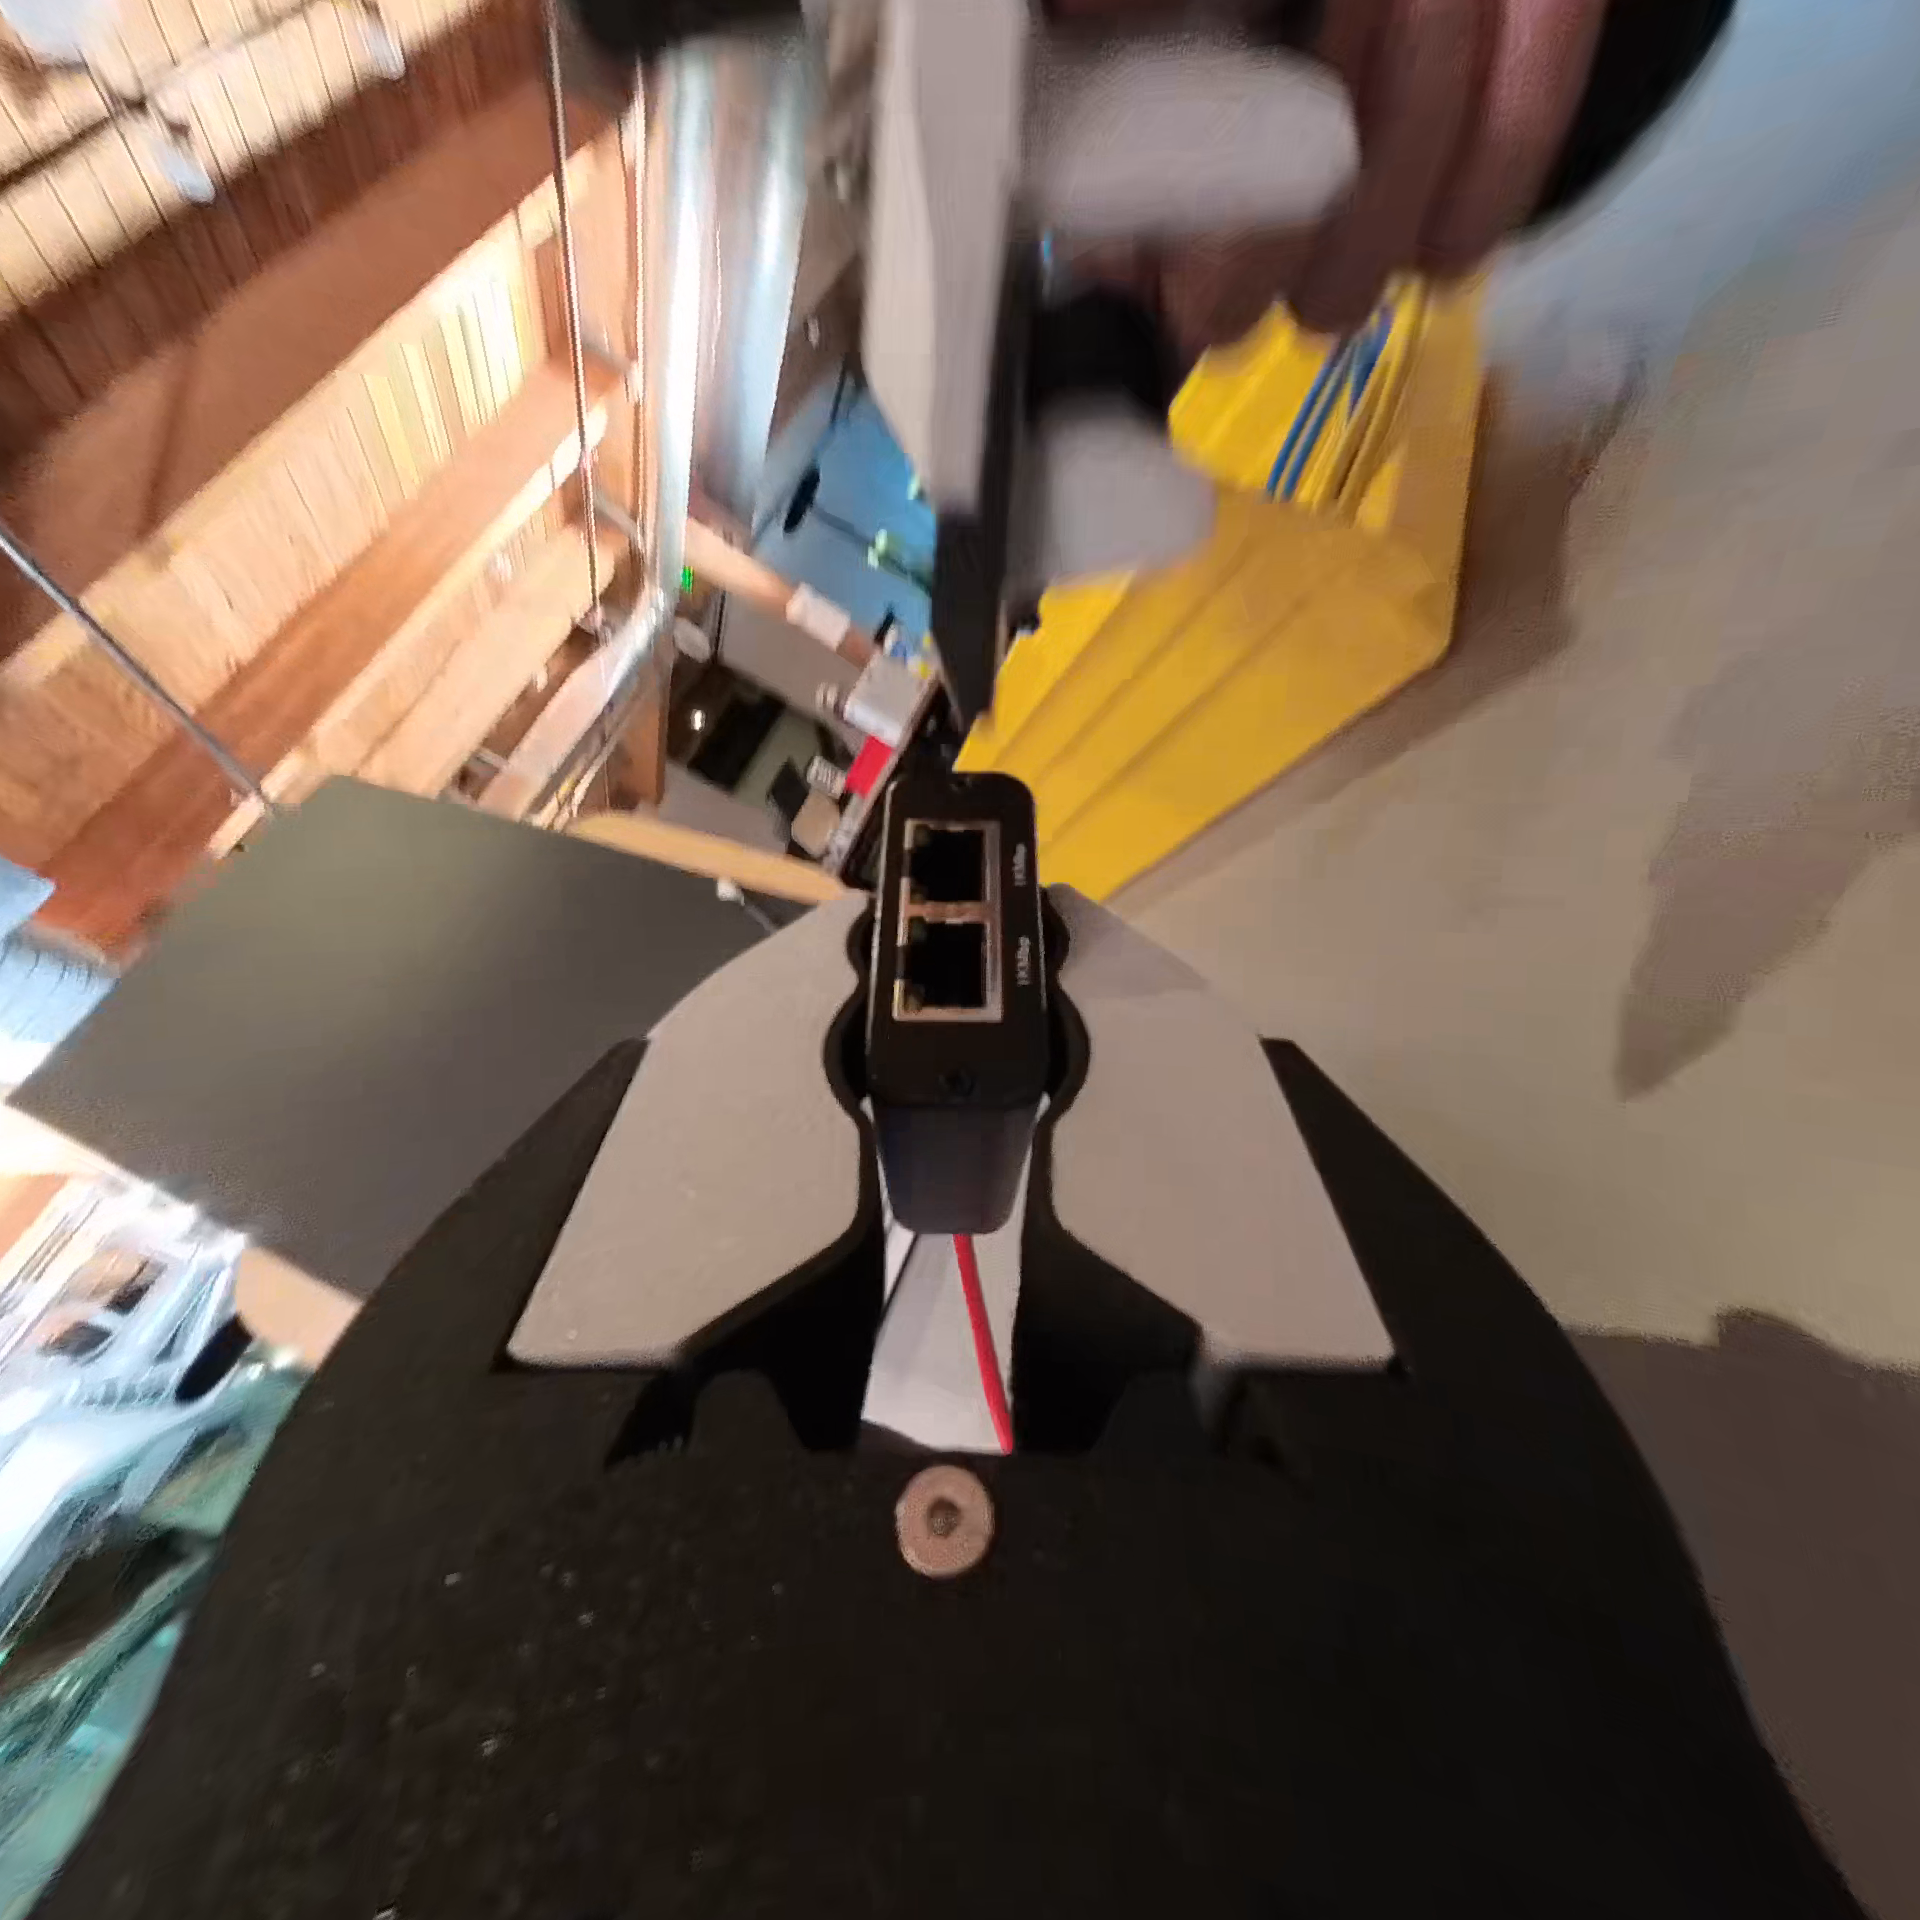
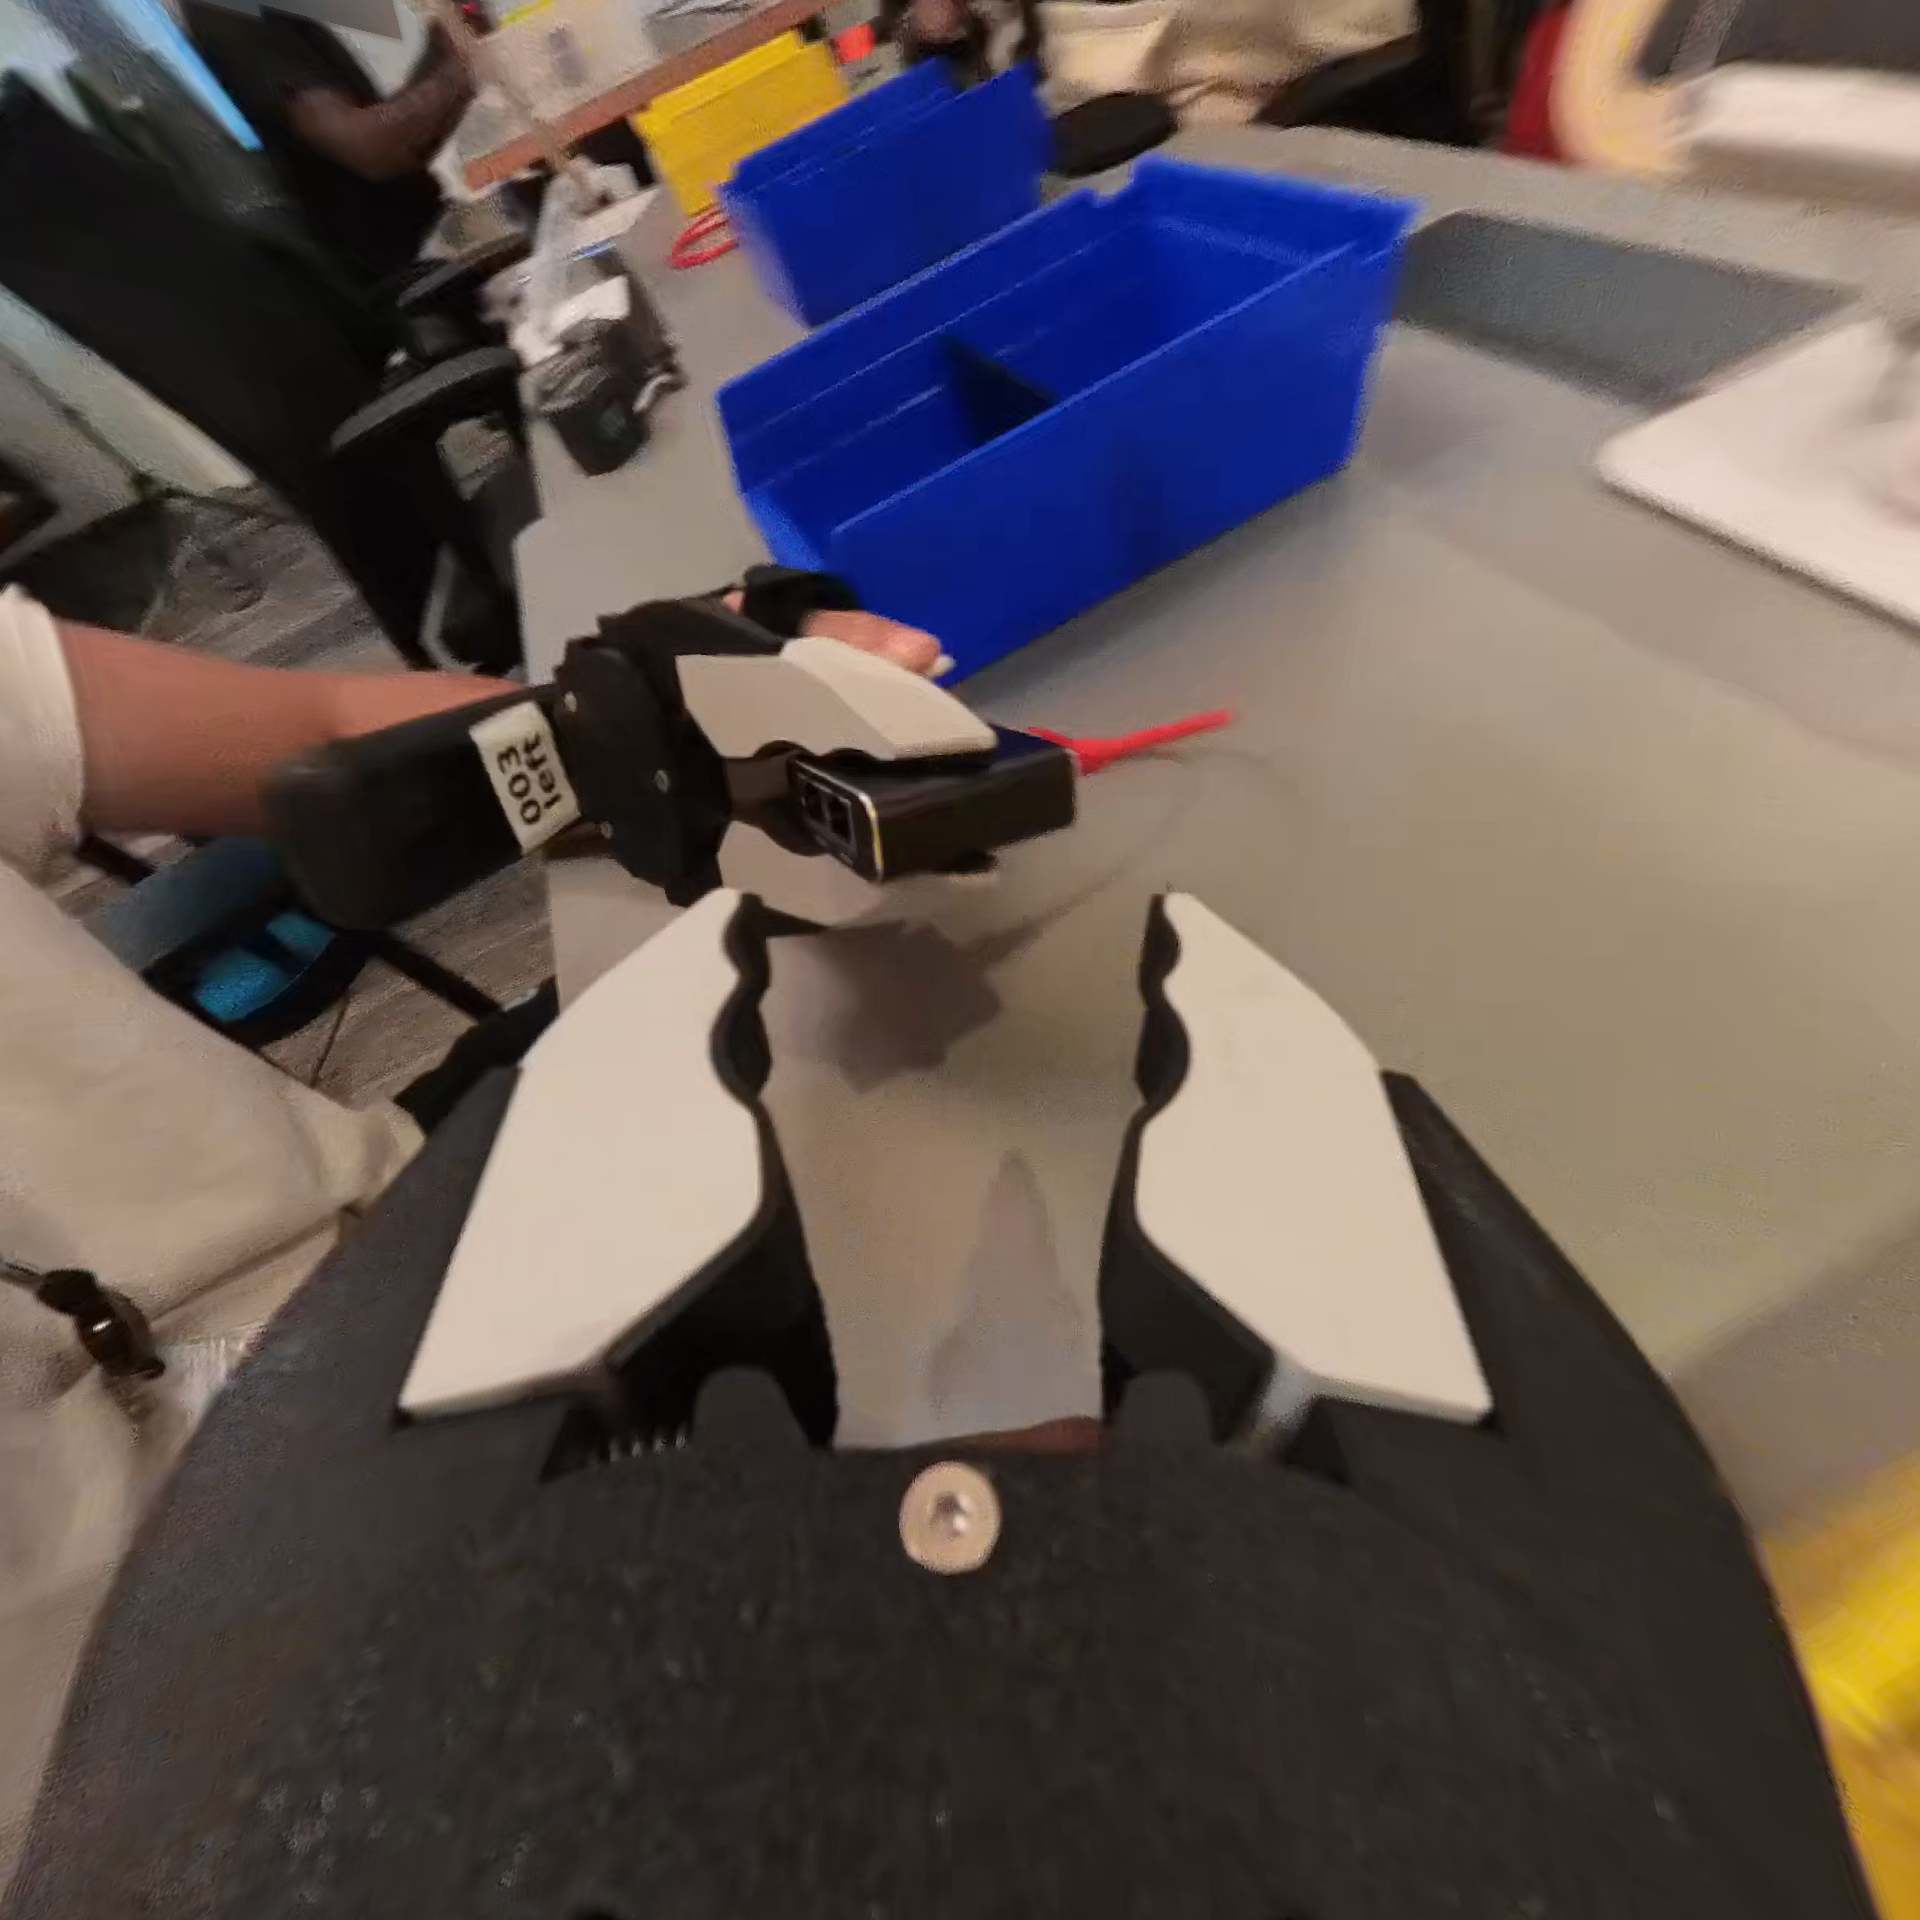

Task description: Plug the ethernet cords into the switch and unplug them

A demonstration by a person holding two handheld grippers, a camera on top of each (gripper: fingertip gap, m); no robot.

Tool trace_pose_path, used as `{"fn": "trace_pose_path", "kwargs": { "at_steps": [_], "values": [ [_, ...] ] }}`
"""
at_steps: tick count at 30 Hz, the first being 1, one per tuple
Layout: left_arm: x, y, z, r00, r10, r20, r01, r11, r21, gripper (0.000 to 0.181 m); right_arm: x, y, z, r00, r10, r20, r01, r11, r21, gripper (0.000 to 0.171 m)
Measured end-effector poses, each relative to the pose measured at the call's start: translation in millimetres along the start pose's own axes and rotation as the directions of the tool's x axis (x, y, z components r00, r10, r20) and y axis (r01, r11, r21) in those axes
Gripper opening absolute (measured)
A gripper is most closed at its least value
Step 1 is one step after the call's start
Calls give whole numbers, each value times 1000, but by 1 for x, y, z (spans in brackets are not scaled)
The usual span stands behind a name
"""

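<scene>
Closest in the right wrist view, the right gripper [image 2: 956, 925] hangs over the grey table [image 2: 1455, 935] with its pale fingers [image 2: 623, 1143] spread wide and nothing between them, only bare tabletop and shadow. Just beyond its tips, the left gripper [image 2: 894, 800] comes in from the left, clamped top and bottom on the switch [image 2: 935, 805], a small black box held clear of the table with its two ports facing back toward the right gripper. In the left wrist view the same grip shows from behind: the left gripper [image 1: 956, 977] is closed snugly on the switch [image 1: 954, 935], both ports empty (one above the other from this angle), and a thin red cord [image 1: 982, 1340] runs out below the box. A red cord end [image 2: 1143, 740] lies on the table just past the switch. Farther back stands a blue bin [image 2: 1091, 488] with a dark divider, then a second blue bin [image 2: 883, 197], and farthest off a yellow bin [image 2: 738, 114]; the background is blurred.
</scene>
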State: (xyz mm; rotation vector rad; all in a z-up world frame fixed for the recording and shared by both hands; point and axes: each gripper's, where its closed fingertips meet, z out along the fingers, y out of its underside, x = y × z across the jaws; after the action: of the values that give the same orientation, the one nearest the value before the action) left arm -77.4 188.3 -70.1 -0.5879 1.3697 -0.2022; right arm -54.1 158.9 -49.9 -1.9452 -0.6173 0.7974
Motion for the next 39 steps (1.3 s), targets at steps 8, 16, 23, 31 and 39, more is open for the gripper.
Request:
{"fn": "trace_pose_path", "kwargs": {
  "at_steps": [8, 16, 23, 31, 39],
  "values": [
    [8, -21, -8, 1000, -2, -14, 3, 995, 96, 26, -20, 26, 63, 998, -18, 58, 19, 999, -27, 73],
    [23, 14, 5, 995, -44, -89, 36, 996, -87, 37, 10, 35, 60, 986, -44, -162, 38, 998, -43, 71],
    [5, 21, 1, 750, -643, -152, 608, 762, -223, 46, 70, 20, 6, 663, -269, -699, 252, 959, -130, 71],
    [6, 12, 15, 63, -972, -228, 818, 181, -546, 76, 43, 24, 35, 519, -502, -692, 443, 850, -284, 70],
    [38, 3, -10, -158, -930, -333, 704, 130, -698, 61, 15, 21, 51, 187, -788, -587, 648, 548, -529, 70]
  ]
}}
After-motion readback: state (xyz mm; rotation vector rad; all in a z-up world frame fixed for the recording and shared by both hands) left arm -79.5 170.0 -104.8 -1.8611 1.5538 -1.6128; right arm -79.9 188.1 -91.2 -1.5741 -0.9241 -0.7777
